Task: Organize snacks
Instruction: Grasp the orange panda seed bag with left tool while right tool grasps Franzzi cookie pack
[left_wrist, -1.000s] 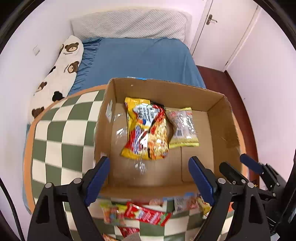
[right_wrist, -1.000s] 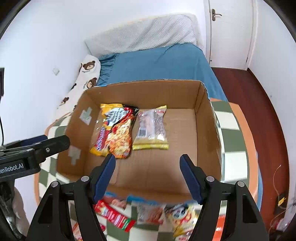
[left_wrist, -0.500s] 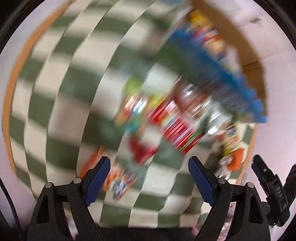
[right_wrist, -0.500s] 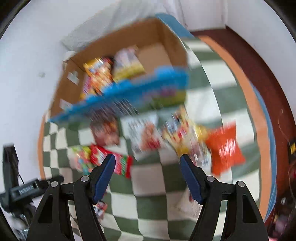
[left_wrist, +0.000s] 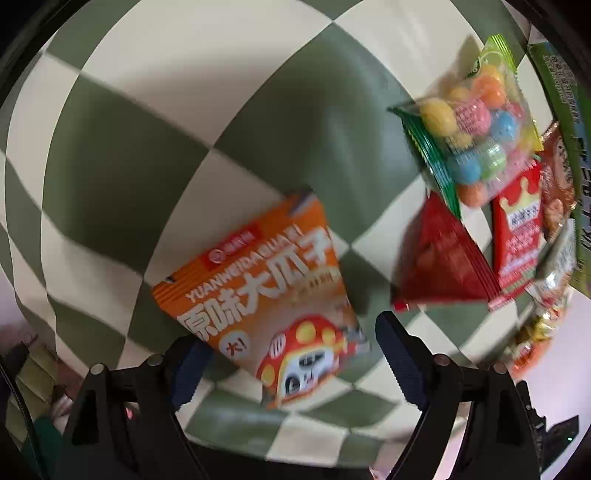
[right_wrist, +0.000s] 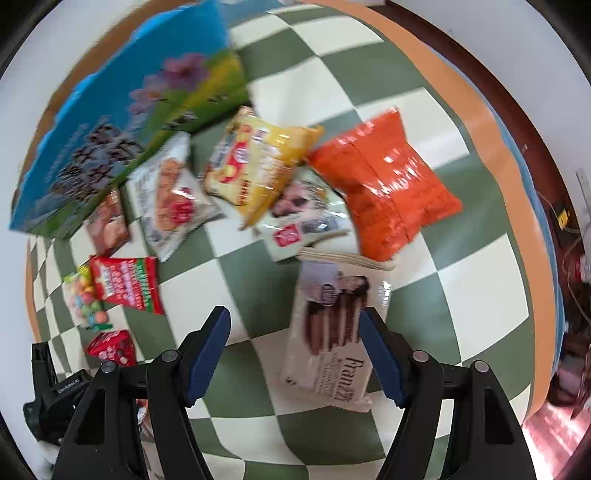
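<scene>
A: Which step is this?

B: Picking the next snacks off the table (right_wrist: 424, 306); the left hand-held gripper (left_wrist: 291, 354) has dropped over the orange seed packet (left_wrist: 266, 288), jaws closing, the packet's lower end between them — the pads don't yet look pressed on it.

A: And the right?

B: The right hand-held gripper (right_wrist: 295, 350) hangs open above the table, its right finger at the edge of the wafer packet (right_wrist: 332, 332) (the packet is not between the jaws); it would need to shift right and lower to straddle it.

A: Farther out?

B: Candy-ball bag (left_wrist: 476, 122), red packets, an orange bag (right_wrist: 384, 184), then the box (right_wrist: 110, 122) at the far edge.

A: Changed from a second ago?

B: Both cameras looked into the box then — now they face the loose snacks.
</scene>
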